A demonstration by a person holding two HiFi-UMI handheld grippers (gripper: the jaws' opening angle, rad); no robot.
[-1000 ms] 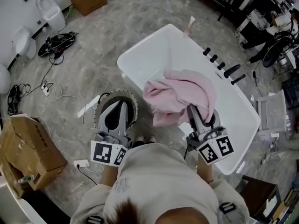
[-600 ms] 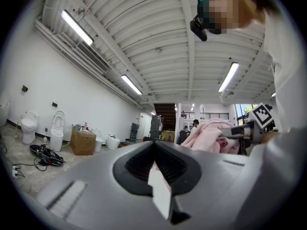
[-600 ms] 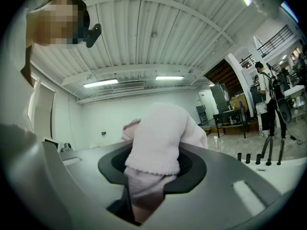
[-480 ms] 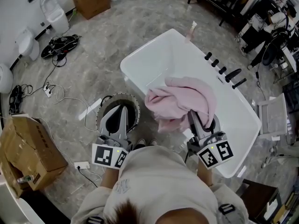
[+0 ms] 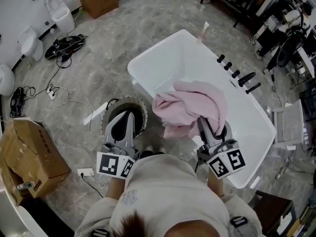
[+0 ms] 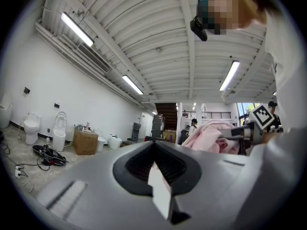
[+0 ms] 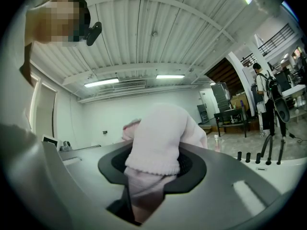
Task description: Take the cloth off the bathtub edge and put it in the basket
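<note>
**Pink cloth pinched above the bathtub rim, basket waiting beside the tub**

The cloth (image 5: 190, 105) hangs bunched over the near rim of the bathtub (image 5: 165, 53). It is gathered in loose folds that spill partly over the tub's hollow and partly toward the person. The right gripper (image 5: 207, 125) pinches it. In the right gripper view a thick fold with a stitched hem fills the gap between the jaws and mounds up above them. Whether the lowest folds touch the rim cannot be told from the head view.

The left gripper (image 5: 126, 121) is well apart from the cloth, outside the tub on its left. Its jaws are pressed together on nothing, and it is poised over the round basket (image 5: 109, 108), which stands on the floor just beside the tub's near corner.

Handling, as a judgement: the cloth looks like soft, light towelling, neither fragile nor slippery, and wholly limp. It will keep no shape, and any part not pinched will droop and swing. The present hold takes a doubled fold deep between the jaws, not a thin edge, which suits such fabric because a bulky bite should not slip out.

The main hazard is a trailing fold catching on the tub rim or draping over the basket's rim. A high carry away from the tub, with the hanging end lowered into the basket first, would answer this.
</note>
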